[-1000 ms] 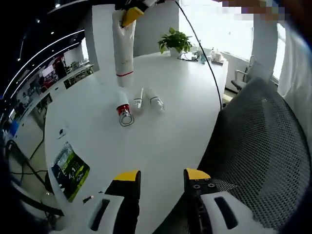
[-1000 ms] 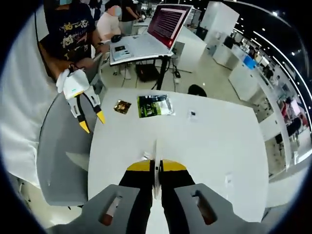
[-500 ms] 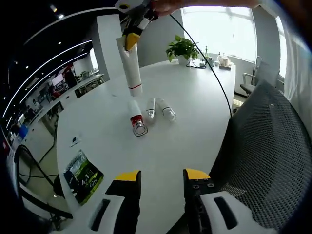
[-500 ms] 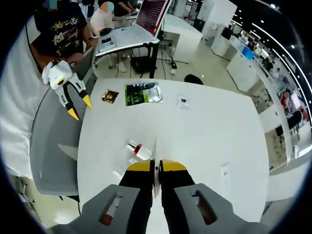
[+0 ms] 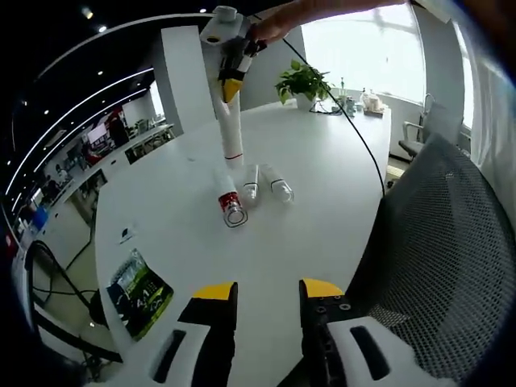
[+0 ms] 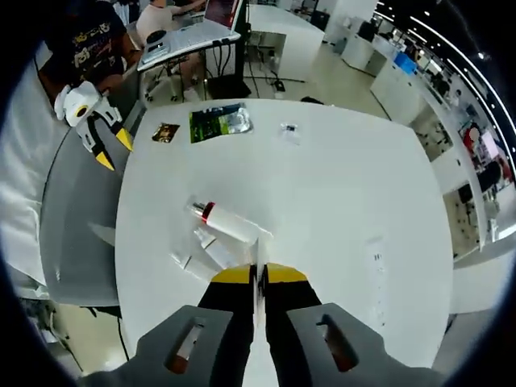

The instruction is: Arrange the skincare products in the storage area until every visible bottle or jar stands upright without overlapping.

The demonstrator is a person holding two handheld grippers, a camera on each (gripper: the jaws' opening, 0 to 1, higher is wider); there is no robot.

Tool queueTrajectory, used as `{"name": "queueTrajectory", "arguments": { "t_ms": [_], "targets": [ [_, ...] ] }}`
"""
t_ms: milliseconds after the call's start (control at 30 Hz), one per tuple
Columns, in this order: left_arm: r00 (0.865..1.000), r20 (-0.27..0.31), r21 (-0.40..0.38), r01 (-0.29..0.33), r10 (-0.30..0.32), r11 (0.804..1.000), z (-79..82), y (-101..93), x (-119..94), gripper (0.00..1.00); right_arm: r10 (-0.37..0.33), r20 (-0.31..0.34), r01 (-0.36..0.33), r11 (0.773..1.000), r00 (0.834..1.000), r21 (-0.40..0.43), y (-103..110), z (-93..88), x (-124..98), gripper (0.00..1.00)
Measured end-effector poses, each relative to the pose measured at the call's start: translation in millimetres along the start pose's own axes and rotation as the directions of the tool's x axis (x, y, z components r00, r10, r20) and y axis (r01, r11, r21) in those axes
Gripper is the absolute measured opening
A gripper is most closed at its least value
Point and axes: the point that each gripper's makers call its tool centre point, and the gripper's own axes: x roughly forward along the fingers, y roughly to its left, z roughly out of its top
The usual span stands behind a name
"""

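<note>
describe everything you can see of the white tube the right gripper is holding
The white tube is a long, slim squeeze tube, plastic by the look of it, with a thin red band near its lower end. It hangs roughly upright in the air above the table, clamped at its flat crimped end by the right gripper. Its lower end hovers just over three small bottles lying on the tabletop. In the right gripper view its thin edge shows between the shut jaws.

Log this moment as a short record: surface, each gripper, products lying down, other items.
surface: white table
right gripper: shut on white tube, hanging cap-down over the table
left gripper: open, holding nothing, at the table's edge
lying down: red-banded bottle; two small clear bottles beside it
standing upright: none
other items: green packet, mesh chair, potted plant
</note>
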Motion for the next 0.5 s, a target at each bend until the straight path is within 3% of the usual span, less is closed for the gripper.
{"name": "queueTrajectory", "arguments": {
  "t_ms": [500],
  "targets": [
    [1.0,-0.007,-0.007,-0.006,0.006,1.0,-1.4,0.0,0.8,0.29,-0.001,-0.06,0.0,1.0,0.998,-0.015,-15.5,-11.9,14.8,0.0]
  ]
}}
